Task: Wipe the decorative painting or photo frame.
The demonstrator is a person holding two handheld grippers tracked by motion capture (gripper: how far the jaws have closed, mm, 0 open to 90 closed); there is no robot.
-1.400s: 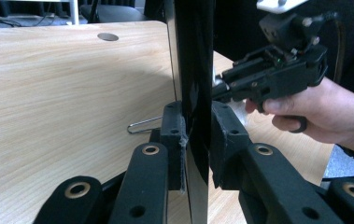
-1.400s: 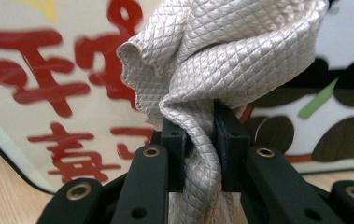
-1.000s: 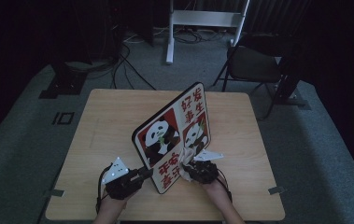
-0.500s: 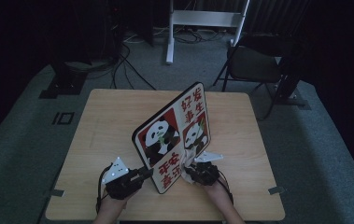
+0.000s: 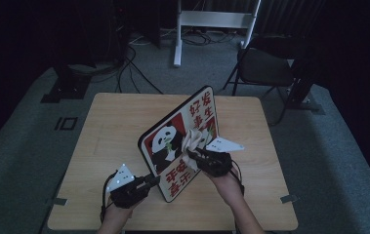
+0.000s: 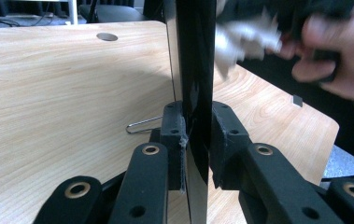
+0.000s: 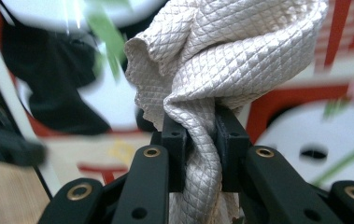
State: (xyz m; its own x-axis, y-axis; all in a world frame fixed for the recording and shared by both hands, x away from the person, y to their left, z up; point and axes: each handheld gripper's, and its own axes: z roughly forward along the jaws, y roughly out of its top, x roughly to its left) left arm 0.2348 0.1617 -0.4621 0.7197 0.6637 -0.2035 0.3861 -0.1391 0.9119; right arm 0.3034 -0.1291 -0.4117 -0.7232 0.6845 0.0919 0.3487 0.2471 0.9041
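The table (image 5: 124,126) is light wood, with a round hole (image 6: 106,36) near its far edge and a wire clip (image 6: 143,126) lying on it. Around it — grey carpet, cables, a dark chair (image 5: 265,66), a white stand (image 5: 212,19). The left gripper (image 5: 152,180) clamps the board (image 5: 173,146), which stands tilted on edge. The right gripper (image 5: 192,155) pinches a cloth (image 7: 212,60) against the board's panda face.

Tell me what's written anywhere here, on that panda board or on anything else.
"好事发生": red characters at the top end of the panda board, as best they can be read.
Lower red characters on the same board: too small and tilted to read.
Cloth and table: no writing visible.
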